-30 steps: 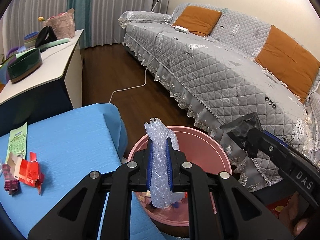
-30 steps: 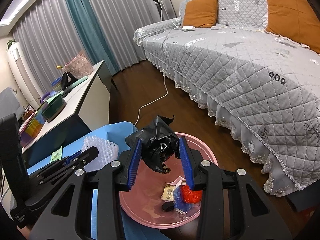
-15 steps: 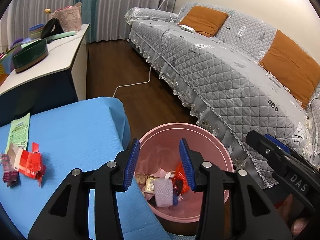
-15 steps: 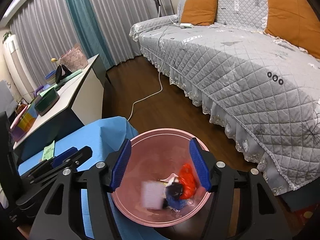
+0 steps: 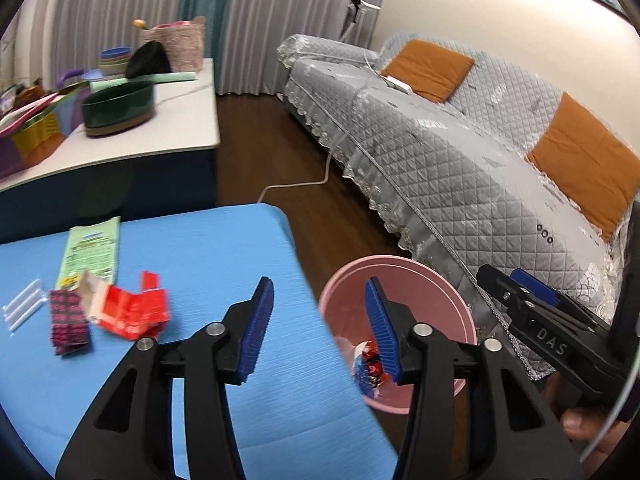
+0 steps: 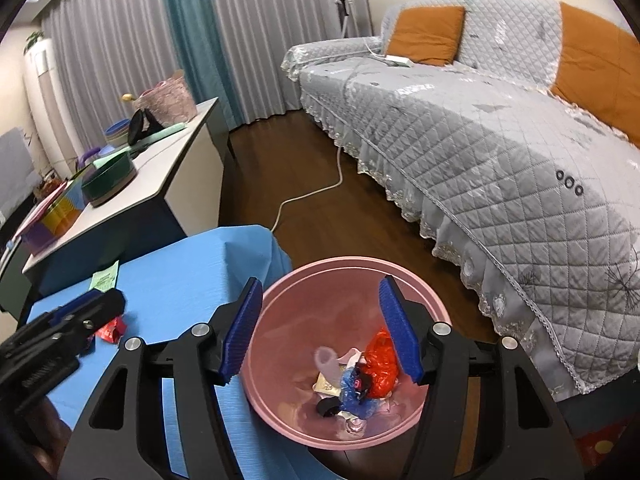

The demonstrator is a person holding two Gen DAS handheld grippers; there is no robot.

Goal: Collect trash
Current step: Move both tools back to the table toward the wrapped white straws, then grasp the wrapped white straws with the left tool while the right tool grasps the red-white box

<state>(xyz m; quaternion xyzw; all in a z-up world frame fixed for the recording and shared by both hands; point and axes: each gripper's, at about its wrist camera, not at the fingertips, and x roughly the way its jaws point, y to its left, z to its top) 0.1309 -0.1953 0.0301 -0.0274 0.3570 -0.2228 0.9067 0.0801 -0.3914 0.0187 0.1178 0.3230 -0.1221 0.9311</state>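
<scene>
Pink bin (image 6: 280, 364) beneath right tongs (image 6: 320, 330)

Grey quilted sofa (image 5: 460, 152) with orange cushions (image 5: 428, 69); white sideboard (image 6: 176, 168).

Pink bin (image 6: 280, 412) holds wrappers; red carton (image 5: 130, 312) lies on blue table.

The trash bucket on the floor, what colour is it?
The bucket is pink, clearest in the right wrist view.
</scene>
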